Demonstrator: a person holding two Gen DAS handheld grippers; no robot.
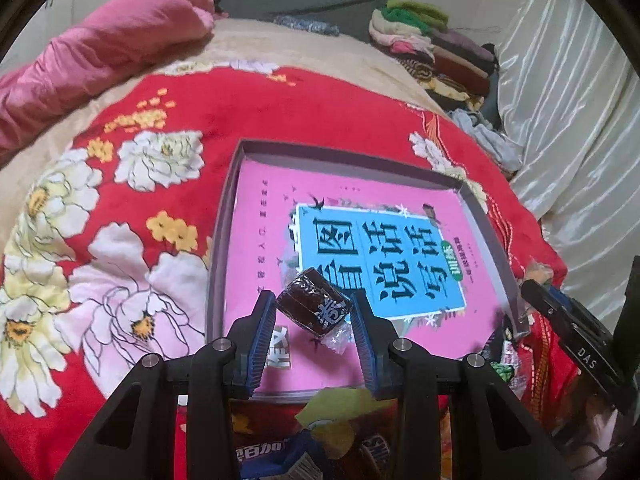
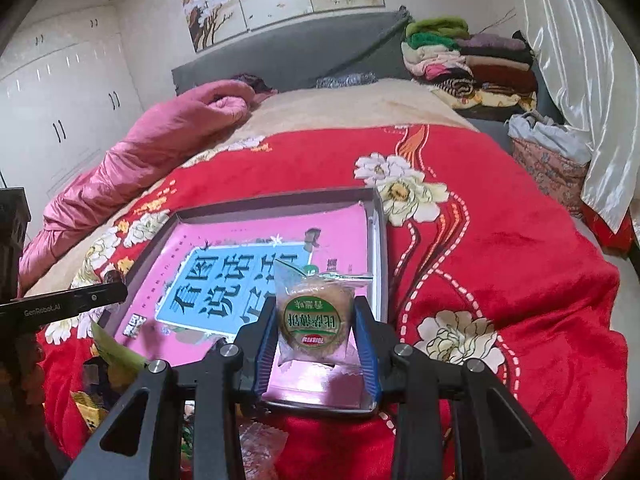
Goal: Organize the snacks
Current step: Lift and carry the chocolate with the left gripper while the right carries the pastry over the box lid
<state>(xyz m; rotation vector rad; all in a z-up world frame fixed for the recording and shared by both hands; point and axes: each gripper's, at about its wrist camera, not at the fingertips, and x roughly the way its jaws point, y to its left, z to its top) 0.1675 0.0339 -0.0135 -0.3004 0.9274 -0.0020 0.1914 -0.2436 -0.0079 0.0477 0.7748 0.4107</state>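
A shallow grey box (image 1: 224, 216) with a pink and blue book cover inside lies on the red flowered blanket. My left gripper (image 1: 314, 310) is shut on a dark brown wrapped snack (image 1: 314, 308), held over the box's near left part. In the right wrist view my right gripper (image 2: 314, 322) is shut on a round biscuit in a clear wrapper (image 2: 314, 320), held above the near right part of the same box (image 2: 378, 240). The right gripper's body (image 1: 576, 344) shows at the right edge of the left wrist view, and the left gripper's body (image 2: 64, 304) at the left of the right wrist view.
Loose snack packets (image 1: 320, 440) lie on the blanket in front of the box, with more at the near left (image 2: 104, 364). A pink quilt (image 2: 160, 148) lies at the back left, folded clothes (image 2: 468, 60) by the headboard, and a white curtain (image 2: 580, 80) on the right.
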